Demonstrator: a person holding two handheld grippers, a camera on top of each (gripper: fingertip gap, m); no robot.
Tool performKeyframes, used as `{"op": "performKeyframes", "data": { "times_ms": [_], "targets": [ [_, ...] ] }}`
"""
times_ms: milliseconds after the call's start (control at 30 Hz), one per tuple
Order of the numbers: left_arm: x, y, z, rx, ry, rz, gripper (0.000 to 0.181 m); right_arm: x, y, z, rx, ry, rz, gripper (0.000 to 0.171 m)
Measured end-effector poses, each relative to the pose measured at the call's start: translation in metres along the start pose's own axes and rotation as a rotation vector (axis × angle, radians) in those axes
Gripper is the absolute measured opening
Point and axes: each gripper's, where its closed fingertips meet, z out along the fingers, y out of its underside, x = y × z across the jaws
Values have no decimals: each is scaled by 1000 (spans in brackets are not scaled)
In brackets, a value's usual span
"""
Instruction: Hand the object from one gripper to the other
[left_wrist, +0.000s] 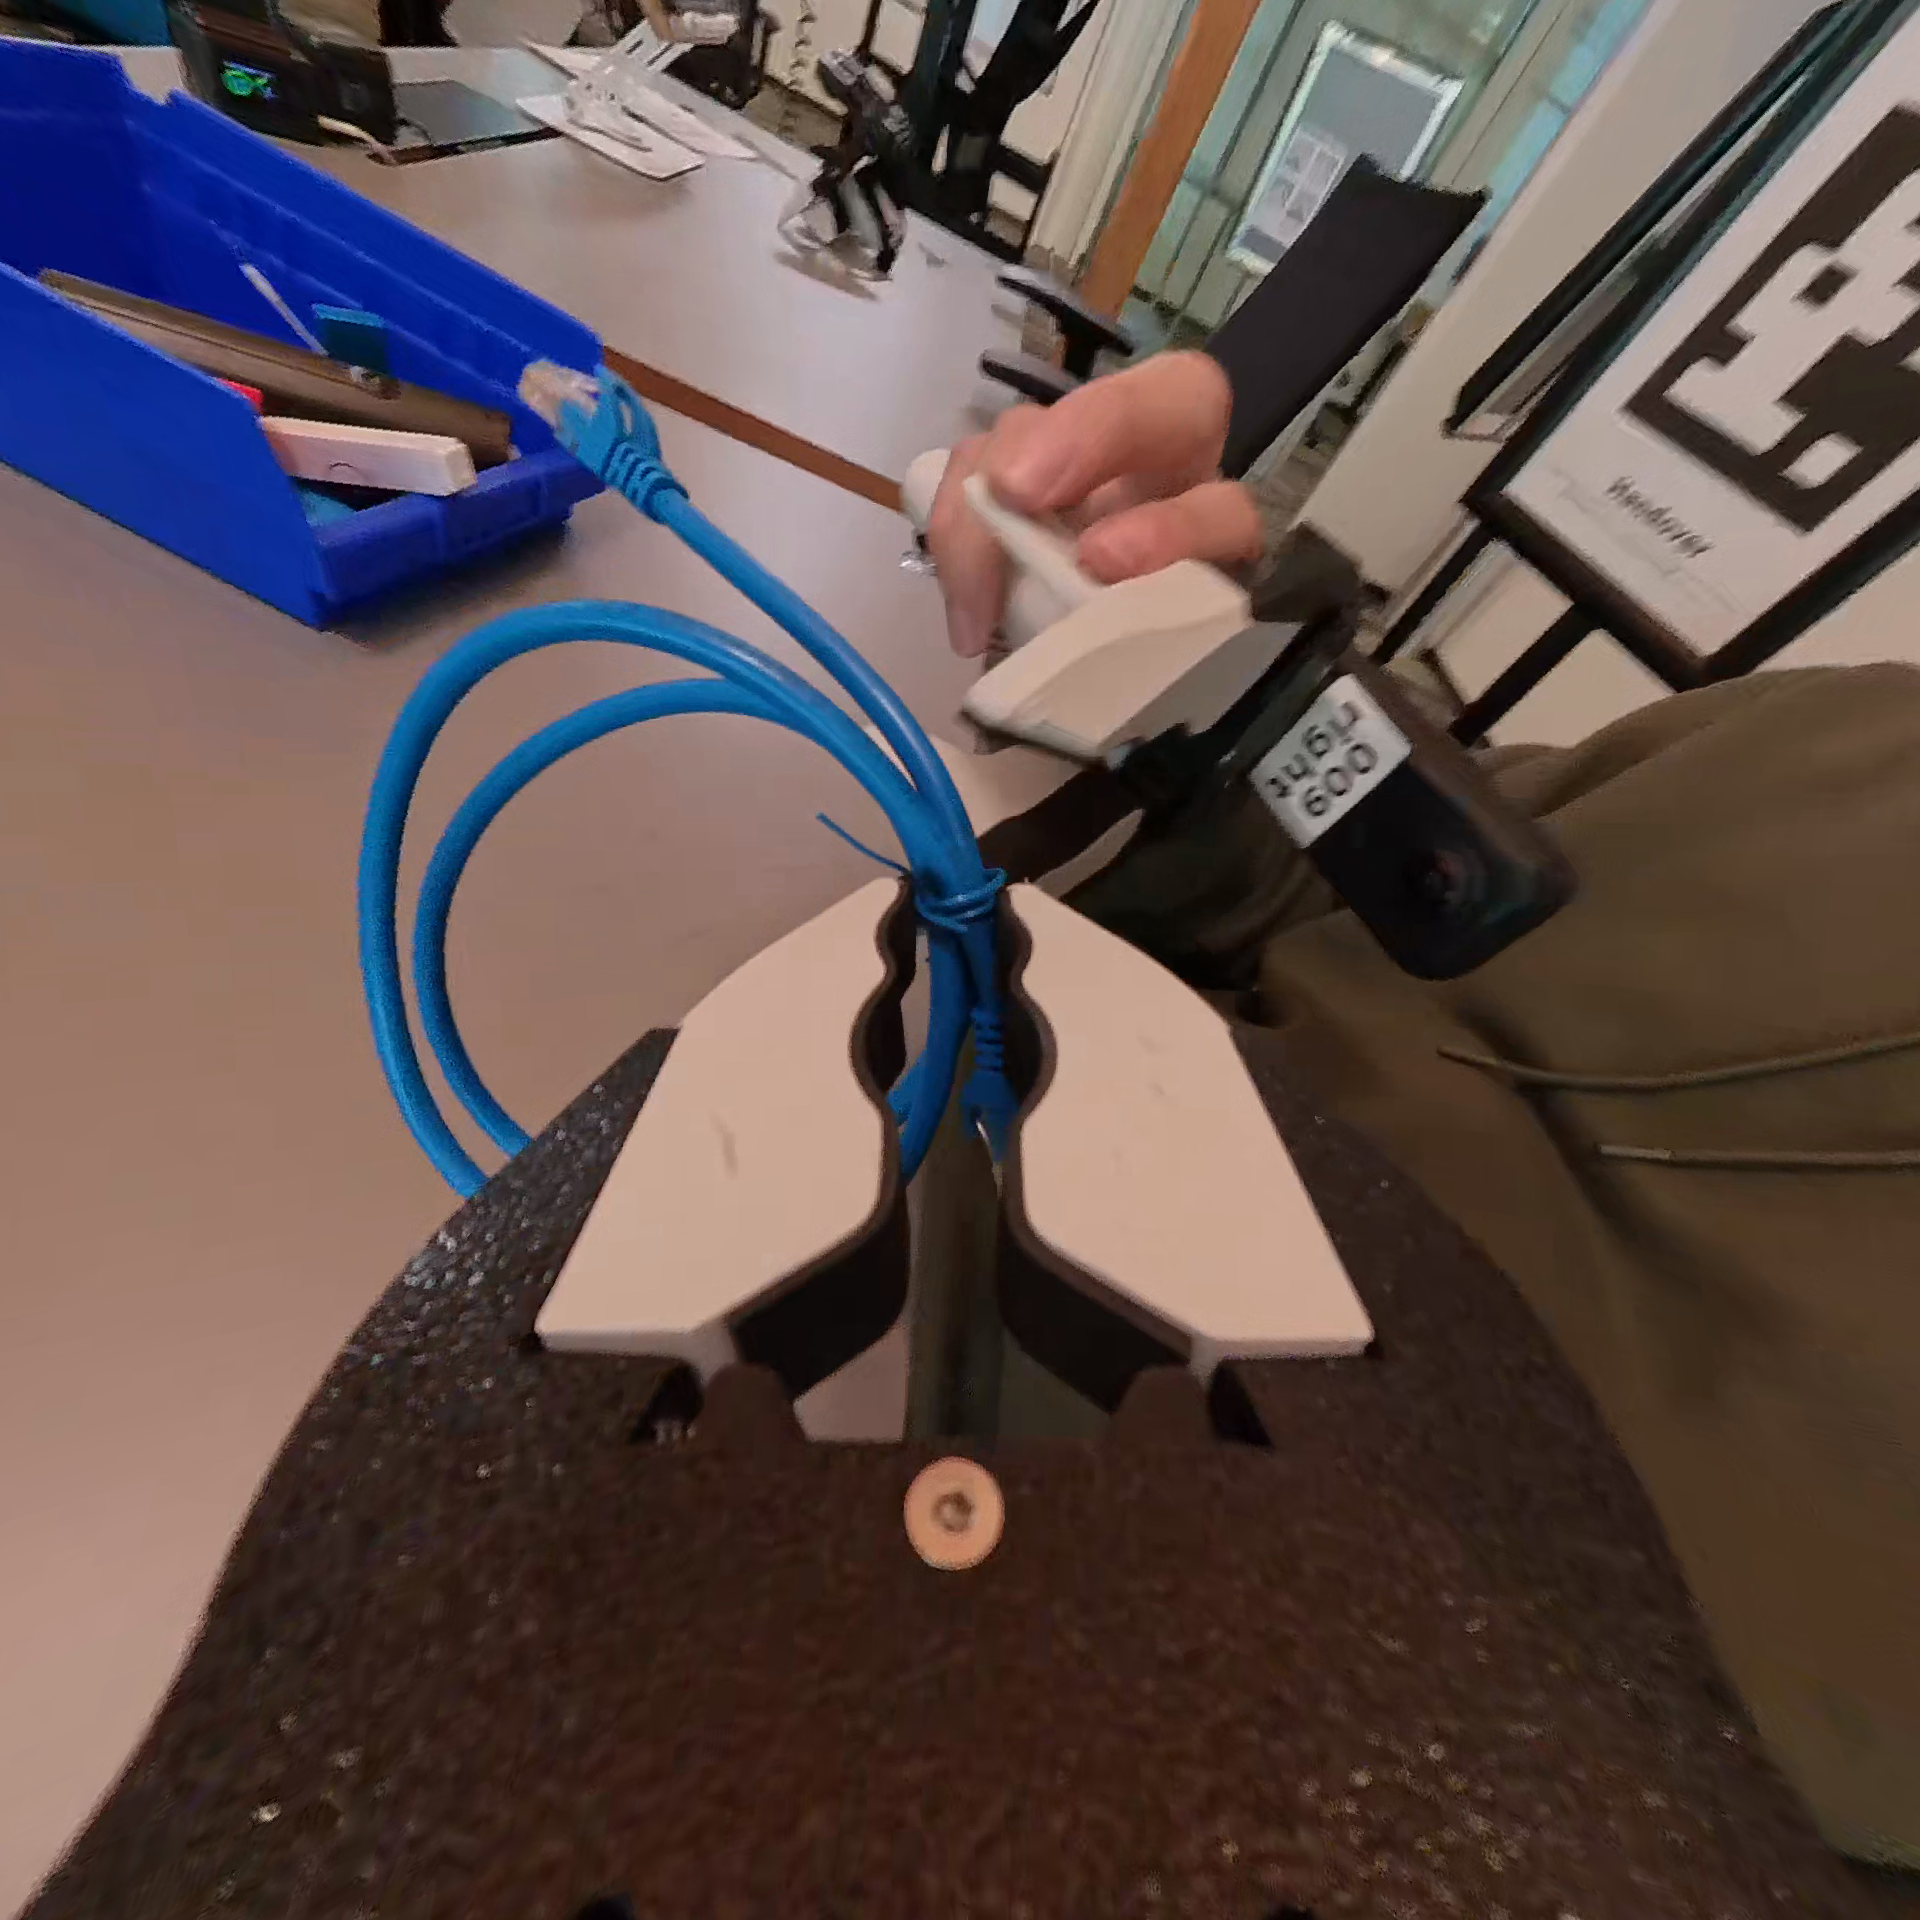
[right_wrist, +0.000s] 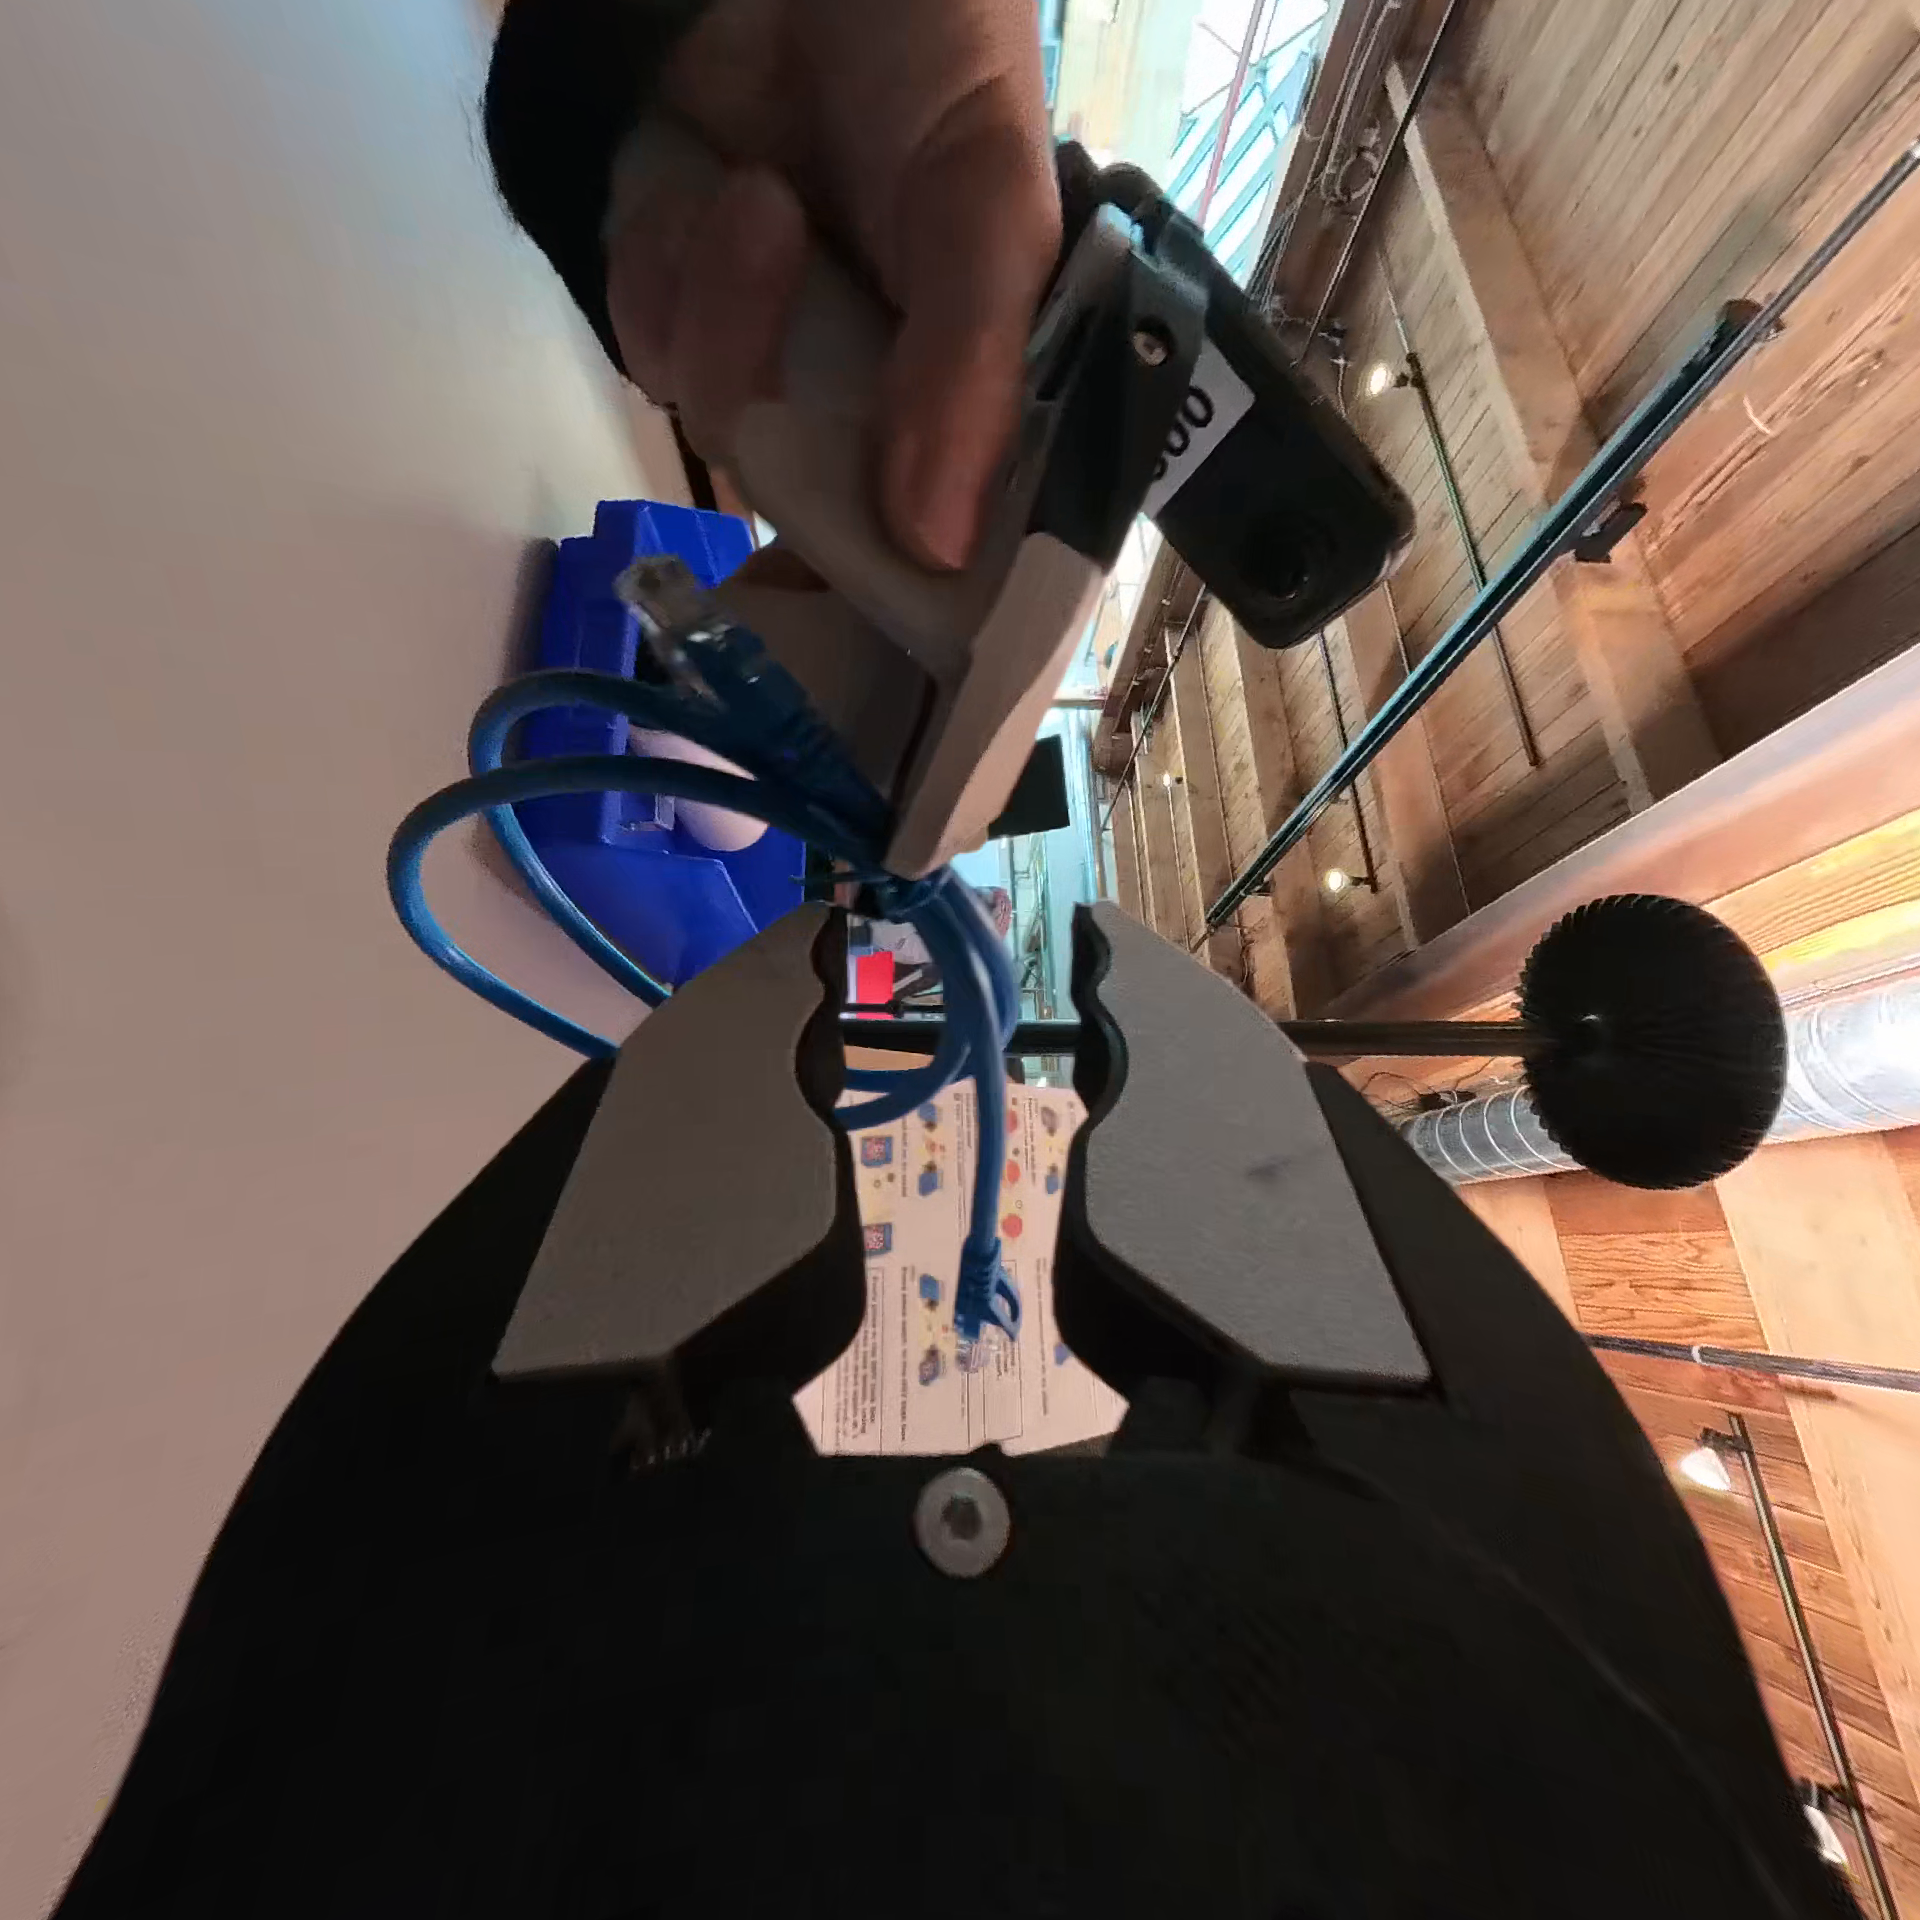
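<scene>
A coiled blue network cable (left_wrist: 623, 447), bound by a twist tie, is clamped in my left gripper (left_wrist: 956, 914), which is shut on the bundle at the tie. One loop and a plug stick out up and left over the table. The right gripper's handle (left_wrist: 1112, 655), held by a hand, is close behind on the right. In the right wrist view my right gripper (right_wrist: 956, 925) is open, and the cable's (right_wrist: 977, 1273) loose end hangs between its two fingers without being pinched. The left gripper's finger (right_wrist: 987, 748) comes in from above and holds the bundle just past the right fingertips.
A blue bin (left_wrist: 156, 436) with several small items stands on the grey table (left_wrist: 208, 831) at the far left; it also shows in the right wrist view (right_wrist: 644, 862). A framed black-and-white marker board (left_wrist: 1766, 364) stands at right. The person's olive garment (left_wrist: 1558, 1247) fills the lower right. Both grippers' tips are close together, under 4 cm apart.
</scene>
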Motion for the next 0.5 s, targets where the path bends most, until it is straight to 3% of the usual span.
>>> {"op": "performKeyframes", "data": {
  "times_ms": [100,200,267,367,500],
  "targets": [
    [16,-2,3,22,113,-57,14,-2,3,1,-12,23,-50,35],
    [13,7,9,-25,86,-67,16,-3,7,3,-39,42,-120,12],
    [8,3,10,4,77,-82,17,-4,15,4,-75,51,-92,8],
    [-10,-15,4,121,-55,3,24,-2,45,7,-208,45,74,6],
    [-19,-42,-21,272,-316,291,52,-13,94,0,-409,-63,455,6]
  ]
}}
